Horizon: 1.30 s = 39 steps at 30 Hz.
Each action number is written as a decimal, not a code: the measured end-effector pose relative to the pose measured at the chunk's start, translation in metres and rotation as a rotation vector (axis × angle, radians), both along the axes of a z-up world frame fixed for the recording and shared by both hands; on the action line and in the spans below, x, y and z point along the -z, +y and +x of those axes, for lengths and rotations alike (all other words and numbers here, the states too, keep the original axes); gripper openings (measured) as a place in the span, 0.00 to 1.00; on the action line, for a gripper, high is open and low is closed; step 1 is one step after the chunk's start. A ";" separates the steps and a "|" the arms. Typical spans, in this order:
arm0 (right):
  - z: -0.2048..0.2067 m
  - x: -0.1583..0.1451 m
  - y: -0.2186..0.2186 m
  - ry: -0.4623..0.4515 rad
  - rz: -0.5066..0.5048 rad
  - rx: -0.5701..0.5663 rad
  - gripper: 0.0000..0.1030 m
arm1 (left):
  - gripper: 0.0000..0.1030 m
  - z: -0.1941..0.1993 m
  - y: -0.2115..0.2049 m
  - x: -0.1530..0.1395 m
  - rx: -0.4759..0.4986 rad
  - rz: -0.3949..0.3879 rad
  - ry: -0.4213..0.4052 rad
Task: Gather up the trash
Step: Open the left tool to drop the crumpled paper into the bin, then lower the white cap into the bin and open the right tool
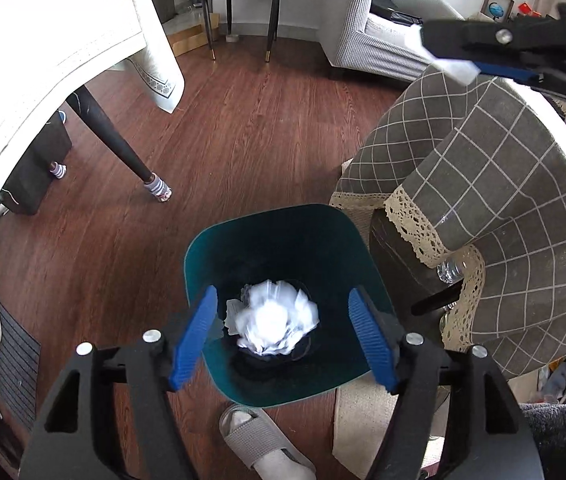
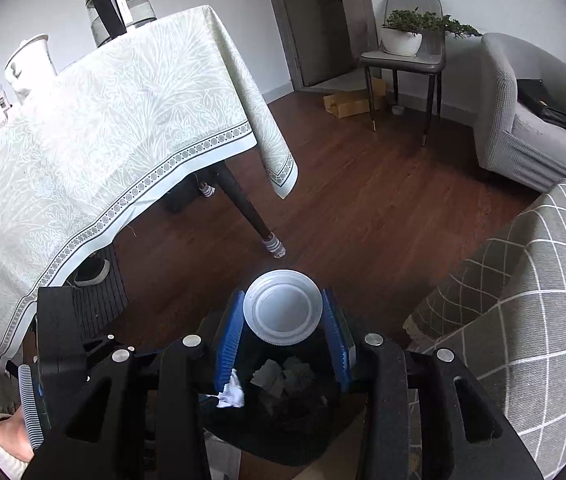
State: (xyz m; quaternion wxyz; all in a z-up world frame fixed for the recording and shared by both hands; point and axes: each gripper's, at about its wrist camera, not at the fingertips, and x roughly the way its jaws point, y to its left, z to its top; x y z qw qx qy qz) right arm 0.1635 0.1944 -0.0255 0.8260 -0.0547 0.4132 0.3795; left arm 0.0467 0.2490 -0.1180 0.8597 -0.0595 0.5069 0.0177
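At the far left a cream tablecloth hung over a dark table leg. Past it, lower centre in the left wrist view, the left gripper hung straight above a dark green bin on the wooden floor, its blue pads spread wide with nothing between them. Directly below, inside the bin, a crumpled white wad showed as a blurred bright shape; whether it was falling or already at rest could not be told. A grey slipper lay just beside the bin's near rim.

Further right stood a table under a grey checked cloth, and above it, at the upper right, the right gripper held something white. In the right wrist view that gripper was closed narrowly on a white plastic cup, seen base-on, poised over the bin's mouth, where scraps and a bit of tissue already lay.

By this judgement the collecting was well along: several pieces were binned and the left hand's load was delivered. The cup had not yet been dropped, and whether more trash waited elsewhere could not be seen.
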 end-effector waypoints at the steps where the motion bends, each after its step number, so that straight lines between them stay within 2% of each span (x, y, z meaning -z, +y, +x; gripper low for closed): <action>1: -0.001 0.002 0.003 0.002 -0.005 -0.004 0.39 | 0.72 -0.002 0.002 -0.002 -0.002 -0.007 -0.005; 12: -0.005 0.032 0.036 0.029 -0.087 -0.041 0.39 | 0.76 -0.017 0.031 -0.033 -0.065 -0.062 -0.091; 21: -0.009 0.065 0.050 0.069 -0.175 -0.059 0.39 | 0.78 -0.032 0.045 -0.067 -0.103 -0.049 -0.181; 30: -0.014 0.090 0.055 0.106 -0.245 -0.088 0.39 | 0.81 -0.034 0.052 -0.089 -0.135 -0.018 -0.232; 36: -0.024 0.100 0.052 0.117 -0.277 -0.110 0.39 | 0.86 -0.035 0.052 -0.105 -0.139 0.021 -0.273; 39: -0.030 0.100 0.048 0.118 -0.284 -0.121 0.47 | 0.88 -0.033 0.047 -0.113 -0.140 0.043 -0.294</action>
